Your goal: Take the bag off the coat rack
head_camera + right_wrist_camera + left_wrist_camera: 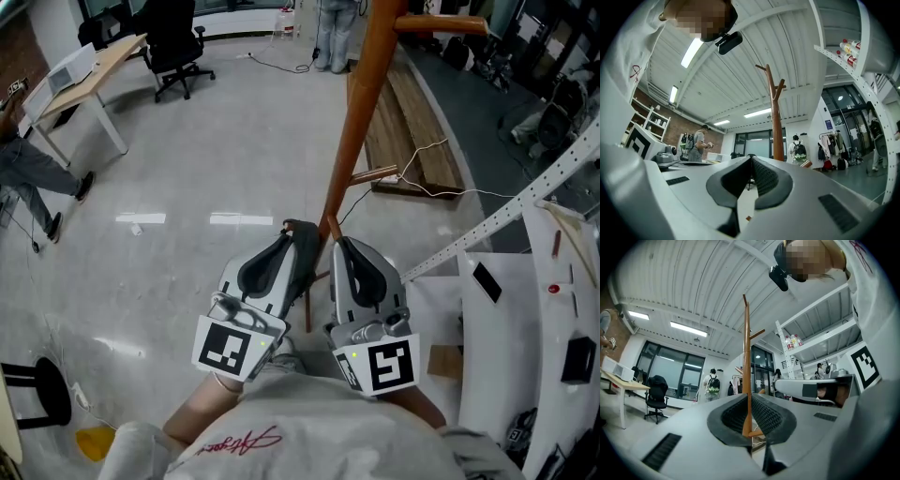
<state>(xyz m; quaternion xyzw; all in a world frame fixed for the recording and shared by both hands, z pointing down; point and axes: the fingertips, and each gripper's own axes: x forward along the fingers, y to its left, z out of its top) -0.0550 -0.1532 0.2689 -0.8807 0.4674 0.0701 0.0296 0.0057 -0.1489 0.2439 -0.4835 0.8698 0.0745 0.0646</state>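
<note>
Coat rack point(361, 112), a glossy orange-brown wooden pole with short angled pegs point(441, 25), stands on the pale floor point(216, 141) just ahead of both grippers. Left gripper point(296, 227) and right gripper point(339, 244) each have their jaws closed together, holding nothing. Red cursive on the white shirt point(309, 436) is unreadable.

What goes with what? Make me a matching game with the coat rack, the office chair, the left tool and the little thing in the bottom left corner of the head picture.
Things:
1 coat rack
2 office chair
3 left tool
4 corner thing

Descriptions:
A yellow
B jaws shut, nothing between them
C orange-brown wood
D black, beside the desk

Pairs: 1-C, 2-D, 3-B, 4-A.
</note>
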